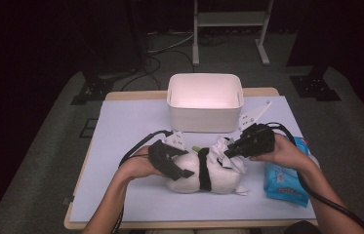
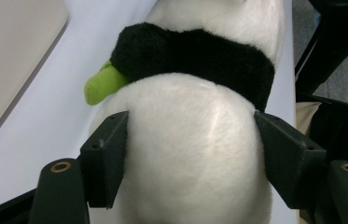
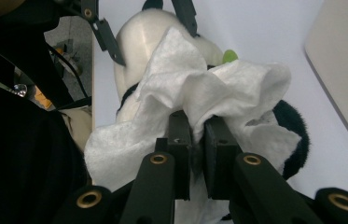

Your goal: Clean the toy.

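White plush: a panda lies on its side on the pale mat, near the front edge, between the two hands.
High view, left gripper: the left gripper lies at the panda's left end, its jaws reaching around the rounded white body.
High view, right gripper: the right gripper points at the panda's right end, with a crumpled white wipe at its tip, lying on the plush.
High view, bin: a white bin stands just behind the panda, at the mat's far side.
High view, pack: a blue wipe pack lies to the right of the panda, under the right wrist.
Left gripper view, tool: the jaws stand to either side of the panda's white body, right at the fur; whether the pads press on it or merely flank it I cannot tell.
Left gripper view, panda: a black band crosses the body beyond the jaws, and a green piece sticks out at its left.
Right gripper view, tool: the jaws are clenched on a fold of the wipe, nearly together.
Right gripper view, wipe: it spreads loosely over the panda, covering part of the white body and the black fur.
Right gripper view, other tool: the left gripper's jaws flank the panda's far end.
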Demonstrator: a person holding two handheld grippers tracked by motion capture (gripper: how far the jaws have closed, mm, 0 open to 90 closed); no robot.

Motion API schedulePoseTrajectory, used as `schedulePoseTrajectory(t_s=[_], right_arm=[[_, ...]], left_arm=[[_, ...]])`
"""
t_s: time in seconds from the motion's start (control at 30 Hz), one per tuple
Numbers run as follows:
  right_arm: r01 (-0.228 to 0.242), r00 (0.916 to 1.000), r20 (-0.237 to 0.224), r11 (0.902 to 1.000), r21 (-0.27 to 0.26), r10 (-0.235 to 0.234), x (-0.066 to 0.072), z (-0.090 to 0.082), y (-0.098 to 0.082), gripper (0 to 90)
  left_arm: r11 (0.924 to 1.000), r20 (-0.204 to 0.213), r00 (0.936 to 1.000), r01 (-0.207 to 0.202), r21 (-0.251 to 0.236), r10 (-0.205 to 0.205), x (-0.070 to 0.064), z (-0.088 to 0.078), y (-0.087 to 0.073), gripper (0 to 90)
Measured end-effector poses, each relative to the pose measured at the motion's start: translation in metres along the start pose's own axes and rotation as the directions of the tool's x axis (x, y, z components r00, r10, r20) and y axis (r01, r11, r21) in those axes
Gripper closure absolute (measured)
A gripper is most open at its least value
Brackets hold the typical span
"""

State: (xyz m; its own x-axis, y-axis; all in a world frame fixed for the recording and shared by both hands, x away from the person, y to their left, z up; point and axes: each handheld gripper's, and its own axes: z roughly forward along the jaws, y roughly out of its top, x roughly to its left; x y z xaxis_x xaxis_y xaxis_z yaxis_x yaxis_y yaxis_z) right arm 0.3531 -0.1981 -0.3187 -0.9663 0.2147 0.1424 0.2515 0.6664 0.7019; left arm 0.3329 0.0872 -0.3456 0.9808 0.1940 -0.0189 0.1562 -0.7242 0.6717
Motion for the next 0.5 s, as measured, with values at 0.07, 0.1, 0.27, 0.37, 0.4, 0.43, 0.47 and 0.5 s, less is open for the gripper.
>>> schedulePoseTrajectory(t_s=[0.07, 0.1, 0.27, 0.37, 0.4, 0.43, 0.47, 0.5], right_arm=[[-0.004, 1.0, -0.001, 1.0, -0.006, 0.004, 0.0, -0.001, -0.004, 82.1], [-0.01, 0.9999, -0.003, 0.9999, -0.008, 0.01, 0.0, -0.001, -0.005, 82.1], [-0.004, 1.0, -0.005, 0.9999, -0.01, 0.004, 0.002, 0.002, -0.008, 82.5], [0.0, 1.0, -0.007, 0.9999, -0.013, 0.0, 0.004, 0.004, -0.009, 82.6], [0.002, 1.0, -0.008, 0.9999, -0.014, -0.002, 0.004, 0.004, -0.01, 82.6], [0.003, 1.0, -0.008, 0.9998, -0.018, -0.004, 0.004, 0.004, -0.01, 82.6], [0.006, 0.9999, -0.009, 0.9997, -0.022, -0.007, 0.004, 0.005, -0.011, 82.6], [0.009, 0.9999, -0.009, 0.9997, -0.023, -0.009, 0.005, 0.005, -0.011, 82.6]], left_arm=[[1.0, 0.006, 1.0, 0.005, 0.006, -0.005, 0.001, 0.0, 0.002, 27.0], [0.9999, 0.012, 0.9999, 0.011, 0.011, -0.011, 0.002, 0.001, 0.003, 25.4], [0.9985, 0.031, 0.9993, 0.021, 0.05, -0.022, 0.005, 0.004, 0.011, 18.5], [0.9977, 0.041, 0.9988, 0.024, 0.063, -0.026, 0.006, 0.008, 0.013, 16.6], [0.9976, 0.042, 0.9988, 0.022, 0.066, -0.025, 0.006, 0.009, 0.013, 16.6], [0.9976, 0.042, 0.9989, 0.017, 0.068, -0.02, 0.005, 0.011, 0.014, 16.5], [0.9972, 0.04, 0.999, 0.018, 0.072, -0.021, 0.005, 0.012, 0.014, 15.7], [0.997, 0.039, 0.9991, 0.013, 0.076, -0.016, 0.004, 0.014, 0.015, 15.6]])
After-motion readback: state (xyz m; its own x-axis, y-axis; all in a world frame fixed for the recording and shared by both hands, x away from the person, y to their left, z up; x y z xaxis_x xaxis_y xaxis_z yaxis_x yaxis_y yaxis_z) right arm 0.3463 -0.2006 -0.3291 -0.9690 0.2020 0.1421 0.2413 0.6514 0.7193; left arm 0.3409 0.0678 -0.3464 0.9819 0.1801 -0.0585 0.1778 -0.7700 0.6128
